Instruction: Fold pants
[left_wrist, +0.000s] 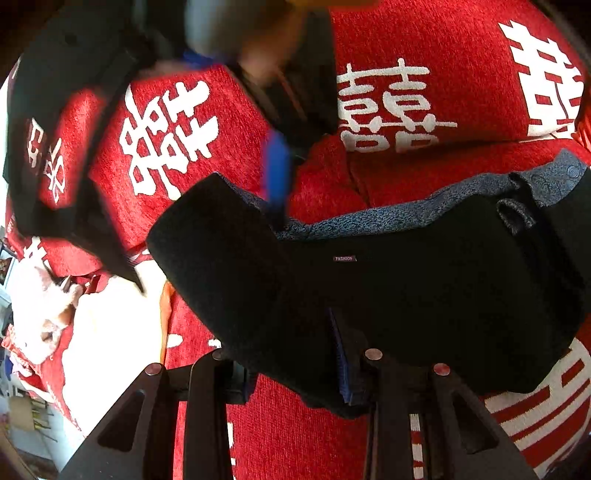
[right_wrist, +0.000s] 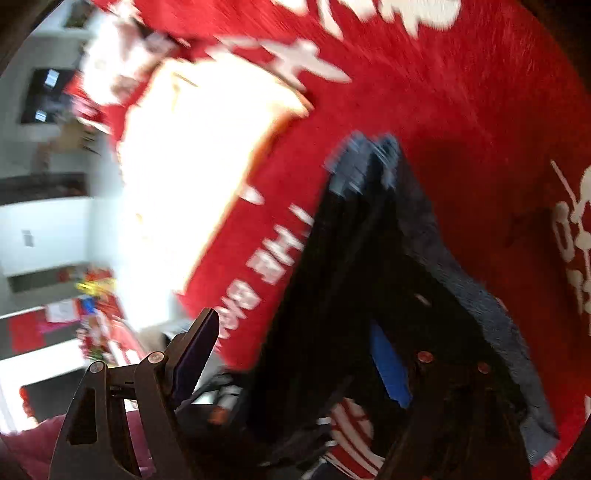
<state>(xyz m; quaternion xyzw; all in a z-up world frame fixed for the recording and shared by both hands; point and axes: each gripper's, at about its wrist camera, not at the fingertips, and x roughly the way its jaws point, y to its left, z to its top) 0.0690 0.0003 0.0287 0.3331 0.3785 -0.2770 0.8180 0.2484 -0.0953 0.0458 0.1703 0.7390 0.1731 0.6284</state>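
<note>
Pants (left_wrist: 424, 295) bunched on red blanket (left_wrist: 424, 55), mid-fold. Left gripper (left_wrist: 291, 373) pinches their near edge, narrow. Right gripper (right_wrist: 295, 354) wide, empty, blurred. Next, likely: regrasp far edge, lay flat.

My left wrist camera looks steeply down, close over the black pants (left_wrist: 424, 295) filling its lower right; my right one, blurred, tilts down too; both share the red blanket (right_wrist: 461, 110).
</note>
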